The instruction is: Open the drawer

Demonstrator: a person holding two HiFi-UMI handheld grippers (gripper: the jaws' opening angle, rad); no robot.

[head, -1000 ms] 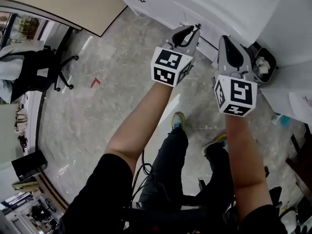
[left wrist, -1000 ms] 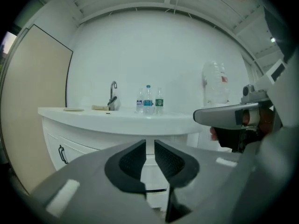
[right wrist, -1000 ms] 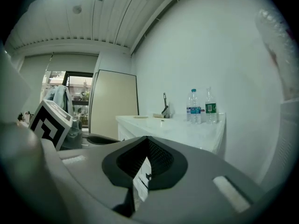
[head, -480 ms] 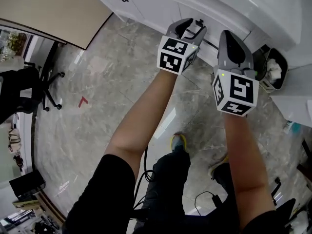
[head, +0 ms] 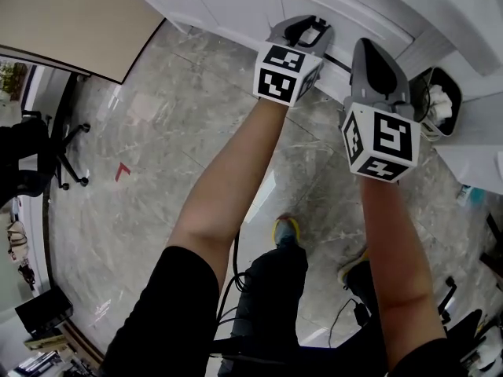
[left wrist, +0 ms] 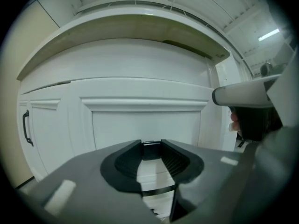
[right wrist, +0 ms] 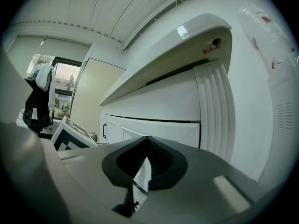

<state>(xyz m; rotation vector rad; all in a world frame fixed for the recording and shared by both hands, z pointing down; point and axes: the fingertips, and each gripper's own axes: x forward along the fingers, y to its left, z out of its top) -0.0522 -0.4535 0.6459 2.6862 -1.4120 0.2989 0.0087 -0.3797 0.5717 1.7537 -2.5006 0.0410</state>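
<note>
The drawer (left wrist: 140, 62) is, I judge, the plain white band directly under the overhanging edge of the desk (left wrist: 140, 24). It lies ahead of and above the tips of the left tool (left wrist: 150, 146), closed, with only a thin seam below it. No pull or knob shows on it in any view.

The left tool points lower, at the panelled door (left wrist: 145, 125) beneath the drawer. Its jaws stand a narrow gap apart with nothing gripped, and a small dark shape at the tips is too unclear to name. The right tool (right wrist: 146, 141), just to the left tool's right, has its tips drawn together on nothing. From it the drawer front runs ahead and to the left under the desk edge.

Several things could go wrong from here:
- With no visible pull, a jaw hooked on the smooth front or the seam may slip off.
- From its low aim, the left tool may catch the door instead, or go for the door handle (left wrist: 26, 127) far to its left.
- The two tools are close together and could knock each other.
- The bin (head: 437, 104), stuffed with paper just beyond the right tool's outer side, could be clipped.

Below and behind both tools is a glossy floor (head: 157, 132) of grey marbled tile with a small red mark (head: 122, 171) well to the left. Farther left stands an office chair (head: 47, 155). A beige panel (head: 63, 14) meets the white cabinetry ahead and to the left.
</note>
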